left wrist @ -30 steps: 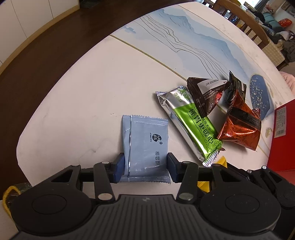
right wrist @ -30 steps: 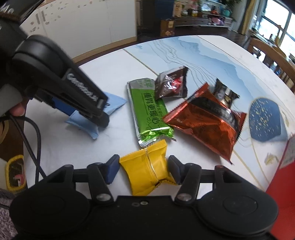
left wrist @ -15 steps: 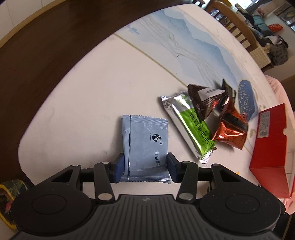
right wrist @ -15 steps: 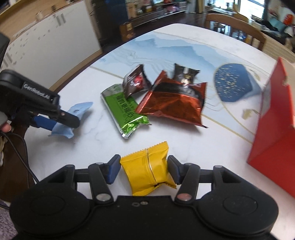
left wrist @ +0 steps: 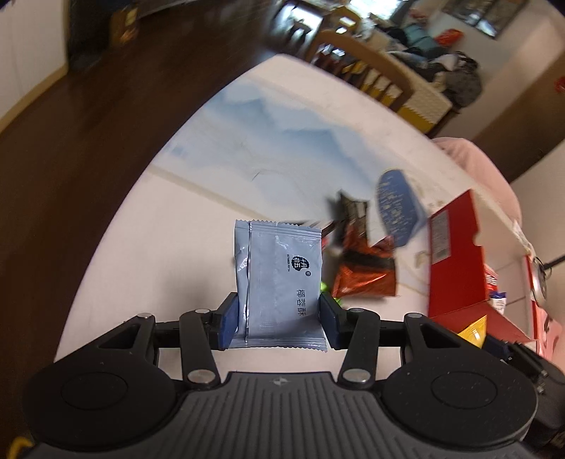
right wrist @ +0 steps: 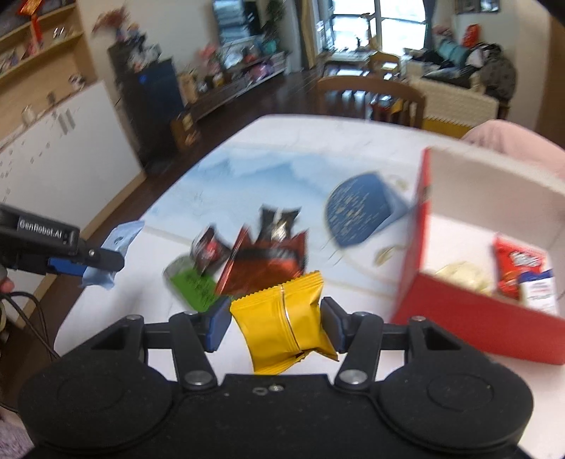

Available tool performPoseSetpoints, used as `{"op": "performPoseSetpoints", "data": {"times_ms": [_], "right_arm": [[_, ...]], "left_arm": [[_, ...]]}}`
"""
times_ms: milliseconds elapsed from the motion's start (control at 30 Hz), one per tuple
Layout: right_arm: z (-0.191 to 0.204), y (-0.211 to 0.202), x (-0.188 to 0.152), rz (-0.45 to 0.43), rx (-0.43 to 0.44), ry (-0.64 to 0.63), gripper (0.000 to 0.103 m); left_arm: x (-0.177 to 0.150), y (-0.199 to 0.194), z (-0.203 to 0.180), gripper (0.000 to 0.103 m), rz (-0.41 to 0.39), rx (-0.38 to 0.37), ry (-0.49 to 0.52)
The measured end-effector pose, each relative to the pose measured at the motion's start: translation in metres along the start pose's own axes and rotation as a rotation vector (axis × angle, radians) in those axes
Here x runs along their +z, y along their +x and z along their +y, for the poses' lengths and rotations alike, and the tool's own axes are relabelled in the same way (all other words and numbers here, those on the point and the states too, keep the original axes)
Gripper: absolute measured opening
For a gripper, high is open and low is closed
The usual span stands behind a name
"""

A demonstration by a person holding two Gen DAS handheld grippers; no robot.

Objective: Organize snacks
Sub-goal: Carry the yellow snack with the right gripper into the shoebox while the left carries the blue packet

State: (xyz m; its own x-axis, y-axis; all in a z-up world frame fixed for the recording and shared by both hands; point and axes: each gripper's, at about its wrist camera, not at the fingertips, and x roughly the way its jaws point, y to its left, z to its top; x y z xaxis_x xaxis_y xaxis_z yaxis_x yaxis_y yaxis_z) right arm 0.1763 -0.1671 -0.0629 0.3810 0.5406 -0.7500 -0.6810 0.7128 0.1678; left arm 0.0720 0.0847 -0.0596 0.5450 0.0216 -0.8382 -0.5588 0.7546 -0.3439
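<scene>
Grippers both clamped snacks for boxing: left gripper point(left wrist: 279, 317) gripped blue packet point(left wrist: 280, 279), right gripper point(right wrist: 275, 326) gripped yellow packet point(right wrist: 284, 319) (red box point(right wrist: 469, 310) just right).

Daylight came from the bright window point(right wrist: 370, 31) behind the round white table point(left wrist: 219, 183); motion blur smeared everything beyond, and fisheye curvature bent the edges.

Home dining/living room: white table point(right wrist: 282, 148) ahead, wooden chair point(right wrist: 370, 95) beyond it, cluttered shelves point(right wrist: 35, 46) far left, sofa point(right wrist: 455, 95) far right, window point(right wrist: 374, 24) behind.
</scene>
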Motion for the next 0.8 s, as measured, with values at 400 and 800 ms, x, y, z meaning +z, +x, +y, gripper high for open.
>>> {"op": "performPoseSetpoints", "data": {"times_ms": [400, 800], "right_arm": [[-0.053, -0.045, 0.019, -0.131, -0.145, 0.094, 0.055], [-0.125, -0.066, 0.015, -0.169, -0.238, 0.169, 0.055]], "left_arm": [[0.022, -0.006, -0.090, 0.047, -0.038, -0.104, 0.199], [0.017, 0.007, -0.209, 0.047, -0.049, -0.188, 0.411]]}}
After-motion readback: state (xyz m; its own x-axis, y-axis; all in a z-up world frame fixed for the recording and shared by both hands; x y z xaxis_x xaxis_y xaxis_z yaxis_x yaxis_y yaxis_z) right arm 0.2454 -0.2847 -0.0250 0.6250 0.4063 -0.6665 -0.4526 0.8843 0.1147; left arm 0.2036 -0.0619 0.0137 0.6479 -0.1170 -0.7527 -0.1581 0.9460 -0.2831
